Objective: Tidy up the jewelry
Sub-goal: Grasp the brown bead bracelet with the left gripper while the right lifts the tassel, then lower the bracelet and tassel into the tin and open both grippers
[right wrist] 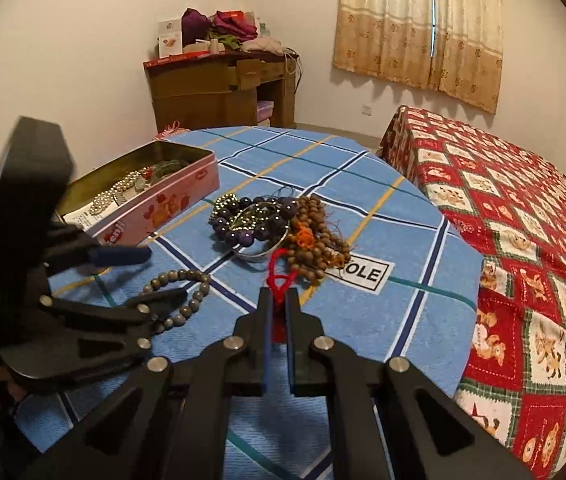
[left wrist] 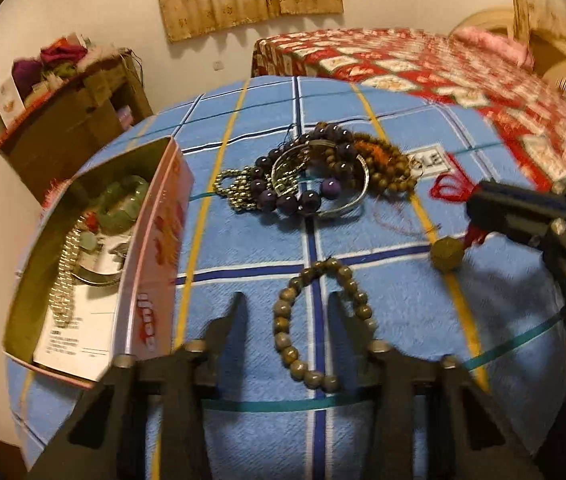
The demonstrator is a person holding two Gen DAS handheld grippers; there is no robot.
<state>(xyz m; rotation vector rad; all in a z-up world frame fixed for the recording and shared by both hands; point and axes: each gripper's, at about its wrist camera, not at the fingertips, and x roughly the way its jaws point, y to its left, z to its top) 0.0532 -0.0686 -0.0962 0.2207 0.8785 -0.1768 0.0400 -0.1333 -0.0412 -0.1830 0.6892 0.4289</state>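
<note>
- At nine o'clock on the bench (left wrist: 251, 248)?
- Open pink tin (left wrist: 155, 232), with a green bangle (left wrist: 123, 200) and a pale bead strand (left wrist: 63, 280) inside.
- And the left tool (left wrist: 286, 298)?
- Spread, down at six o'clock in its own view, tips low over the blue checked cloth. Grey-brown bead bracelet (left wrist: 281, 322) flat on the cloth right there. One finger outside the loop at its nine o'clock, the other inside the ring. Pads not pressing on the beads.
- Middle of the bench?
- Tangled heap at twelve o'clock from that bracelet, well apart from it. From left to right: gold bead chain (left wrist: 235, 192), dark purple beads (left wrist: 303, 198), silver bangle (left wrist: 347, 204), brown wooden beads (left wrist: 387, 168).
- Right side?
- Right tool (right wrist: 279, 291) at three o'clock from the heap, pressed together and pinching a red cord (right wrist: 279, 299). Cord's loop poking out past the tips toward the heap. Round brownish bead (left wrist: 447, 254) at the cord's other end; resting on the cloth or hanging just above it, impossible to tell.
- Farther right?
- Bed (left wrist: 443, 64) with a red patchwork cover, beside the bench.
</note>
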